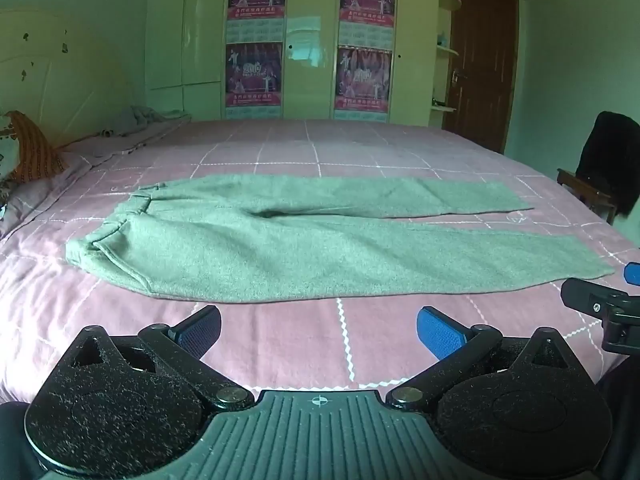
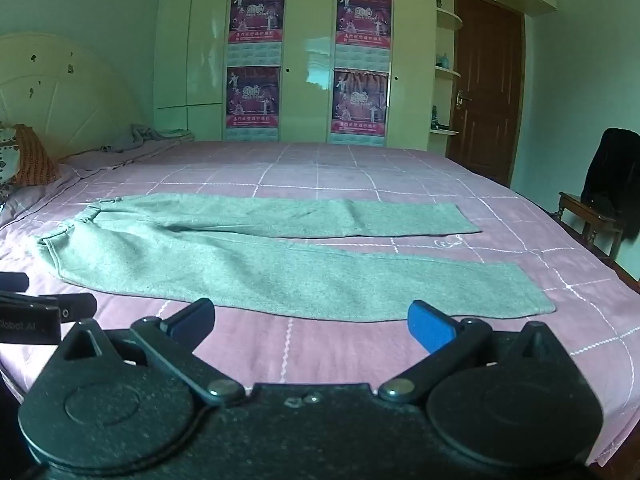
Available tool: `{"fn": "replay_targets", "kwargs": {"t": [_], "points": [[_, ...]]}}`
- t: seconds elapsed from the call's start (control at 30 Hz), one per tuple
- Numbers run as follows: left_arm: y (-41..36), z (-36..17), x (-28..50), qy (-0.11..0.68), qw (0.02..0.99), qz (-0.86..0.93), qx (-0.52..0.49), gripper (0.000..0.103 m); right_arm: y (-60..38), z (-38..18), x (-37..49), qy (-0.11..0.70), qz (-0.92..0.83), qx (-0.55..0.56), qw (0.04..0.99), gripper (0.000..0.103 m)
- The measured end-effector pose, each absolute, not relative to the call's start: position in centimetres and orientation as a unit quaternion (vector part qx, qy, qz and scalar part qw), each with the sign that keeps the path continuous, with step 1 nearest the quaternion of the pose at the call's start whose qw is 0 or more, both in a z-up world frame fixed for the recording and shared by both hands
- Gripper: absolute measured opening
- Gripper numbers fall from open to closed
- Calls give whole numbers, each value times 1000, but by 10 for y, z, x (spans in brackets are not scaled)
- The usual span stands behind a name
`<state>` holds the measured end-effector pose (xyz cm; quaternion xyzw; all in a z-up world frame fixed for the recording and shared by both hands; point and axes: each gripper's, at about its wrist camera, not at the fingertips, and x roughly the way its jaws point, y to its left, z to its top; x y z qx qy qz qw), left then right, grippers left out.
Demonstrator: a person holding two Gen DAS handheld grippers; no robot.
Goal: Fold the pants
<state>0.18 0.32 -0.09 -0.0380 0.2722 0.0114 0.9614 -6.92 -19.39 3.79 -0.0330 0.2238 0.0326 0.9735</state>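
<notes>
Left gripper (image 1: 318,330): jaws spread wide, nothing between the blue pads; hovering over bare sheet just short of the near hem line, tilted down toward the fabric.
Right gripper (image 2: 311,326): likewise spread wide and empty; poised just before the near leg's edge, beside its partner, whose black frame shows at the left margin of the right wrist view.
Pants (image 1: 280,252): grey-green, laid flat across the bed, waistband to the left, two legs running right and splayed slightly apart, a strip of sheet showing between them.
Near leg (image 2: 360,284): closest to both grippers, its long edge running just beyond the fingertips.
Far leg (image 2: 320,216): beyond it, cuff ending short of the near cuff in the right wrist view.
Bed sheet (image 1: 280,344): pink with a white grid, flat, few wrinkles.
Step in hand: probably first grasp, nothing folded yet.
Good grip: pinch the near edge at two well-separated spots, one toward the waist, one toward the cuff; take both fabric layers, leave the sheet out.
Good fold: lift low, carry the near leg over onto the far one, line up the outer seams and cuffs, lay down without dragging.
Risk: catching the sheet along with the cloth; uneven lift twisting the leg.
</notes>
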Motion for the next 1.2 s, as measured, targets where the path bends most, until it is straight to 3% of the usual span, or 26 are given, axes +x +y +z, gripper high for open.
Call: {"fn": "replay_targets", "kwargs": {"t": [0.37, 1.2], "points": [[-10, 5, -3, 262, 965, 18, -5, 103, -221, 36, -71, 239, 27, 28, 970, 103], [-4, 2, -1, 267, 964, 9, -9, 103, -211, 36, -70, 238, 22, 16, 971, 103]]}}
